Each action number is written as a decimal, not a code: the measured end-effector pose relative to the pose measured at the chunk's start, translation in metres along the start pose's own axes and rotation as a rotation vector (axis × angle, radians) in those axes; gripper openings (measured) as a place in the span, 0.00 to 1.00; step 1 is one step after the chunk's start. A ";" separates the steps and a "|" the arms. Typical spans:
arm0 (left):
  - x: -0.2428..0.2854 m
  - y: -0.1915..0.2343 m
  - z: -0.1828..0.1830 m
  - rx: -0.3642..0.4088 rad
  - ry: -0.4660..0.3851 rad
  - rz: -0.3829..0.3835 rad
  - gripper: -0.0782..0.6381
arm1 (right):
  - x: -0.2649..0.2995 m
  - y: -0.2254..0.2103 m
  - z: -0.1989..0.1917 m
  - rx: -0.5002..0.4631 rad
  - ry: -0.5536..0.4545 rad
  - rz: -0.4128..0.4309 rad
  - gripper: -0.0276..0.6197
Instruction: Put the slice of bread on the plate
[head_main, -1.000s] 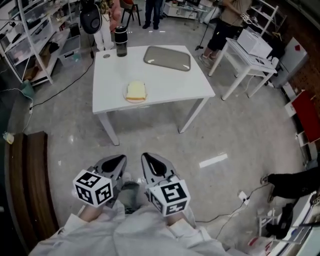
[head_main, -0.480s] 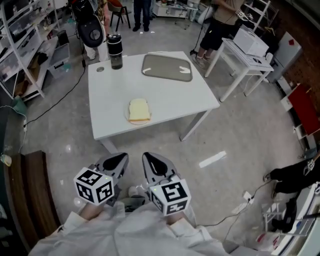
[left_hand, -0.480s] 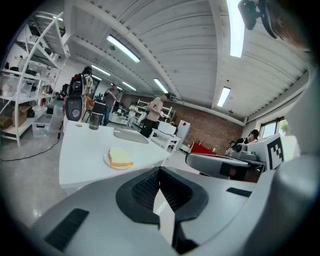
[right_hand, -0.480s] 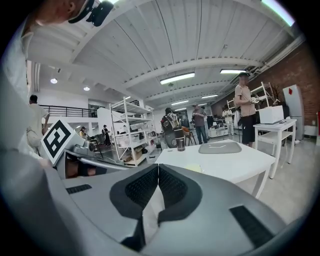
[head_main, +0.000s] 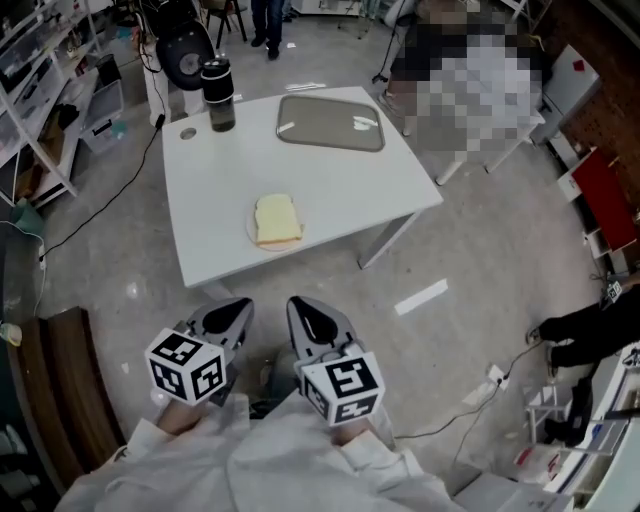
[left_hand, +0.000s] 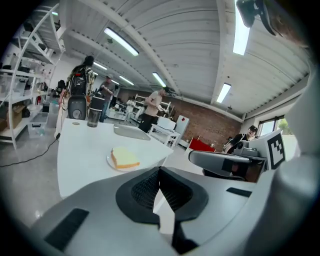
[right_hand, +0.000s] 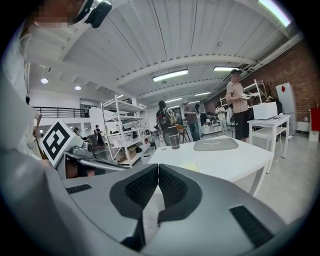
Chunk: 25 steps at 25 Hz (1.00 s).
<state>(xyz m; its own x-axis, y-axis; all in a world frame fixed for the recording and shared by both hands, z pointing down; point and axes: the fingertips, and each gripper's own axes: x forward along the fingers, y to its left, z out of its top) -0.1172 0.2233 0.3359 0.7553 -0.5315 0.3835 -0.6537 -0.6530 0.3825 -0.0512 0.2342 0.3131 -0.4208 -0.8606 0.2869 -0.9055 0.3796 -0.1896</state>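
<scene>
Bread (head_main: 277, 219) seen on plate (head_main: 250, 231), near edge of table (head_main: 340, 180); rim mostly hidden, so seating likely, not certain. Left gripper (head_main: 230, 315) and right gripper (head_main: 308, 318) held well short of table, jaws together, nothing between. Risk: bread knocked off plate if prodded; plate slid over near edge.

The plate (head_main: 250, 232) is mostly buried under the slice of bread (head_main: 276, 218) — only a thin pale rim peeks out on its left in the head view, and in the right gripper view the slice is just a yellowish sliver poking over the right gripper (right_hand: 158, 167). The people (head_main: 268, 18) past the table (head_main: 200, 200) get chopped off at the legs by the top edge, and I can't make out what the round black thing (head_main: 184, 55) near the dark cup (head_main: 217, 82) is — same for the clutter on the shelves (head_main: 40, 60).
</scene>
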 end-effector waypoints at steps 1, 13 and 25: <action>0.004 0.002 0.000 0.002 0.005 0.000 0.12 | 0.003 -0.003 -0.002 0.002 0.003 -0.002 0.06; 0.050 0.035 0.035 -0.061 -0.026 -0.053 0.12 | 0.062 -0.043 0.018 -0.012 0.030 0.017 0.06; 0.129 0.078 0.095 -0.065 -0.036 -0.014 0.12 | 0.138 -0.116 0.053 -0.016 0.049 0.062 0.06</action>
<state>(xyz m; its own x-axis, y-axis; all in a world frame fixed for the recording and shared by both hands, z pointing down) -0.0666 0.0521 0.3352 0.7651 -0.5422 0.3473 -0.6435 -0.6249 0.4422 -0.0016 0.0530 0.3249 -0.4779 -0.8178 0.3206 -0.8782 0.4373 -0.1937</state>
